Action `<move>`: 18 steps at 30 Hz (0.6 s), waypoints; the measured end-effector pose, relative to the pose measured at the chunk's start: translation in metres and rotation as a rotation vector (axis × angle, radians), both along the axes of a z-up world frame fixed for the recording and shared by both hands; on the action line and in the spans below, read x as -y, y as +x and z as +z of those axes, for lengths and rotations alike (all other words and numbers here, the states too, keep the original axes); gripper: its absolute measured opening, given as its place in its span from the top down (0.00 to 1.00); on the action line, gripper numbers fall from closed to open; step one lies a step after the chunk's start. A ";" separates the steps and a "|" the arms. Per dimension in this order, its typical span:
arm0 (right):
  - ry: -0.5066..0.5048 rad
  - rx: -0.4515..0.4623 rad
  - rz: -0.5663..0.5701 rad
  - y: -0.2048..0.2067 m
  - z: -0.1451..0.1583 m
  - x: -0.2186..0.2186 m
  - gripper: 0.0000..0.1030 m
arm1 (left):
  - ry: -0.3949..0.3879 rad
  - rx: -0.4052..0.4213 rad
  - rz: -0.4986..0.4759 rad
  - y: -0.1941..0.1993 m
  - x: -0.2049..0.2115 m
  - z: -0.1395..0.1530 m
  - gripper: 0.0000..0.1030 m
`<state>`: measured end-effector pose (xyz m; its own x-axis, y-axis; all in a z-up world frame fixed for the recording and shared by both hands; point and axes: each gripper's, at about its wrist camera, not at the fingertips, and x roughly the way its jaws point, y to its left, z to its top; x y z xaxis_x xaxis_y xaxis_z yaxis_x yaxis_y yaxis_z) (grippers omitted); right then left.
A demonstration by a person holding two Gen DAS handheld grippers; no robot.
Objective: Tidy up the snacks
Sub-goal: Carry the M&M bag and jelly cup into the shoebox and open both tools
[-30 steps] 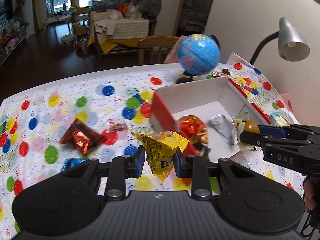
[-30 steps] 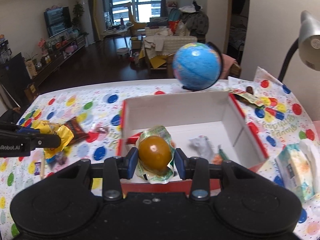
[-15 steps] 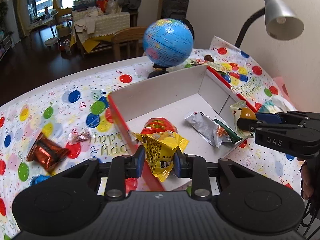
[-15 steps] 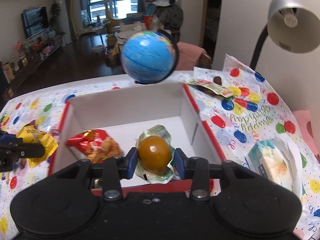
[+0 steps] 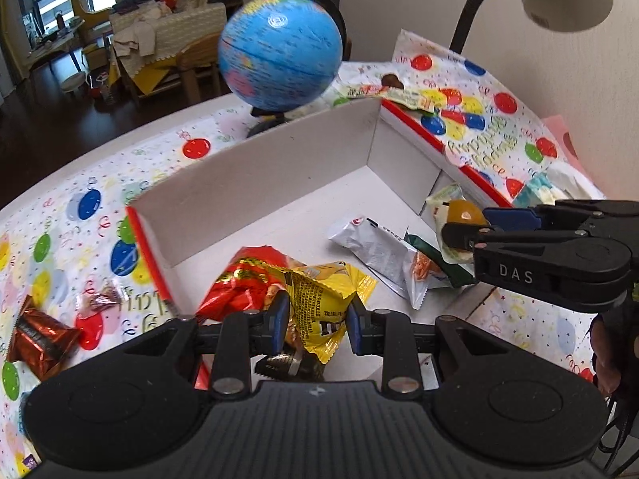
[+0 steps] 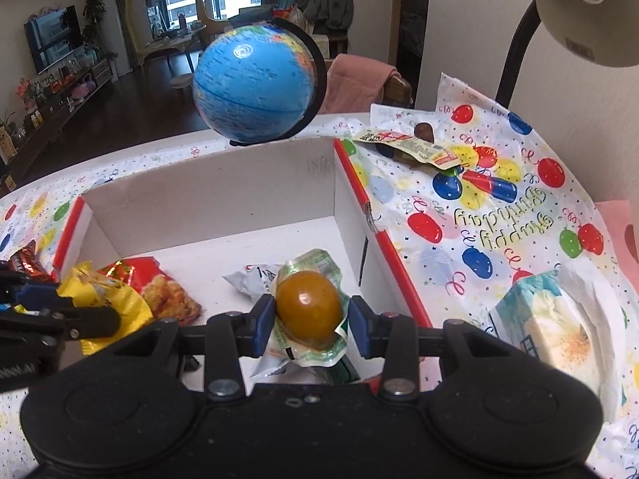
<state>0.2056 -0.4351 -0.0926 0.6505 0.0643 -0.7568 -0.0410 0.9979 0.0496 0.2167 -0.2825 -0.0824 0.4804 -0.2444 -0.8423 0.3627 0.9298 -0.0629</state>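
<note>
A white box with red sides (image 5: 279,167) (image 6: 223,195) stands open on the balloon-print tablecloth. My left gripper (image 5: 317,321) is shut on a yellow snack packet (image 5: 323,303) and holds it over the box's near left corner, above a red snack bag (image 5: 239,283). My right gripper (image 6: 307,319) is shut on a packaged brown egg (image 6: 308,309) over the box's near right part; it also shows in the left wrist view (image 5: 463,211). A white packet (image 5: 367,239) and a green-and-orange packet (image 5: 423,267) lie in the box.
A blue globe (image 6: 255,88) stands behind the box. A brown-red wrapper (image 5: 36,335) and a small candy (image 5: 100,299) lie left of the box. A tissue pack (image 6: 551,319) lies to the right, a flat snack packet (image 6: 407,145) behind, and a desk lamp (image 6: 579,12) overhead.
Both grippers have moved forward over the box with their snacks still held. The left gripper came from beside the box's left wall to above its interior.
</note>
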 end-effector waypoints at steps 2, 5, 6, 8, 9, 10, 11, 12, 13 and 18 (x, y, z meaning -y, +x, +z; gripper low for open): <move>0.002 -0.009 0.003 0.005 -0.003 0.001 0.62 | 0.008 -0.006 -0.015 0.003 0.006 -0.005 0.72; 0.006 -0.026 0.007 0.011 -0.009 0.001 0.62 | 0.028 -0.018 -0.035 0.008 0.015 -0.013 0.72; 0.006 -0.030 0.008 0.012 -0.011 0.002 0.62 | 0.035 -0.021 -0.042 0.010 0.017 -0.016 0.72; 0.009 -0.038 0.008 0.013 -0.014 0.002 0.62 | 0.051 -0.030 -0.048 0.013 0.022 -0.021 0.72; 0.011 -0.042 0.006 0.014 -0.015 0.003 0.62 | 0.056 -0.036 -0.051 0.015 0.024 -0.023 0.72; 0.017 -0.050 0.001 0.015 -0.016 0.003 0.62 | 0.060 -0.044 -0.054 0.017 0.025 -0.026 0.72; 0.026 -0.058 0.000 0.016 -0.017 0.004 0.61 | 0.063 -0.053 -0.057 0.018 0.026 -0.028 0.72; 0.030 -0.063 0.003 0.016 -0.019 0.003 0.61 | 0.067 -0.062 -0.060 0.020 0.027 -0.030 0.72; 0.025 -0.066 0.006 0.017 -0.020 0.001 0.61 | 0.072 -0.070 -0.062 0.021 0.028 -0.032 0.72; 0.023 -0.077 0.011 0.017 -0.024 -0.003 0.58 | 0.083 -0.096 -0.076 0.021 0.030 -0.039 0.72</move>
<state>0.2226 -0.4323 -0.1168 0.5898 0.0887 -0.8026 -0.0471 0.9960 0.0755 0.2374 -0.3124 -0.1215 0.3795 -0.2046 -0.9023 0.4285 0.9032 -0.0246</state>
